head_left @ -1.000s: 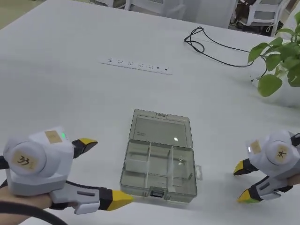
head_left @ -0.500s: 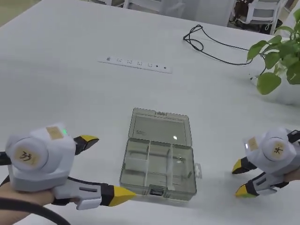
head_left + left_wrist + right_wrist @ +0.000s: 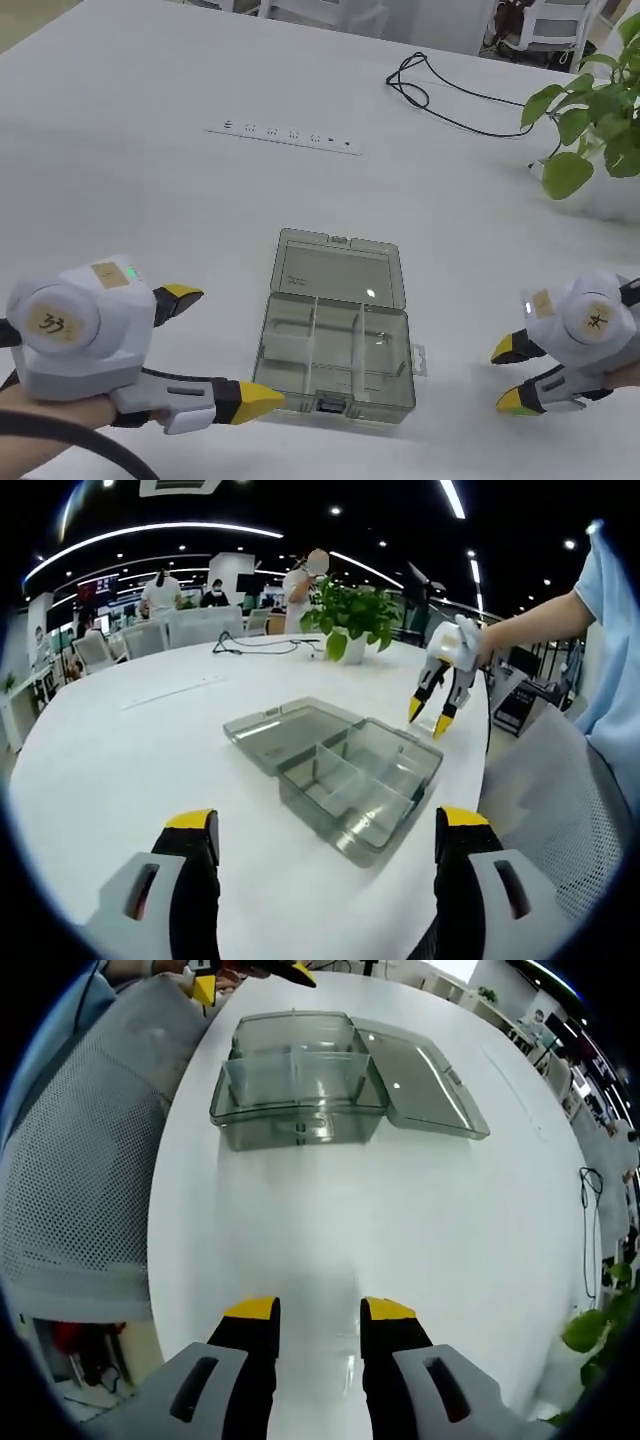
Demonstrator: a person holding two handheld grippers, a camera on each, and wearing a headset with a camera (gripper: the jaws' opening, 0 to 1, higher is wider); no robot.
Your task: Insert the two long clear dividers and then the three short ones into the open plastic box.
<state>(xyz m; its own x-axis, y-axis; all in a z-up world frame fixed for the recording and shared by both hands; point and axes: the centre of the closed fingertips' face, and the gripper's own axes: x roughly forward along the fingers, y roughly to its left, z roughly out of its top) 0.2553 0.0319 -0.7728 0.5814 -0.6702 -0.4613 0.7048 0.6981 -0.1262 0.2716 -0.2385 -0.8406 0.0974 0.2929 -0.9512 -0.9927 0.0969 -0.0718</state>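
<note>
Left gripper (image 3: 225, 345) spread wide and empty, right gripper (image 3: 503, 376) parted and empty; plastic box (image 3: 335, 350) sat lid-open between them, clear of both; dividers (image 3: 313, 325) looked seated inside, so I judged nothing needed holding.

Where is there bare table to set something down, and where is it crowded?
Free: white tabletop between the white power strip and the open smoky plastic box, and between box and right gripper. Crowded: black cable and green plant far right; left gripper crowds the box's left side.
</note>
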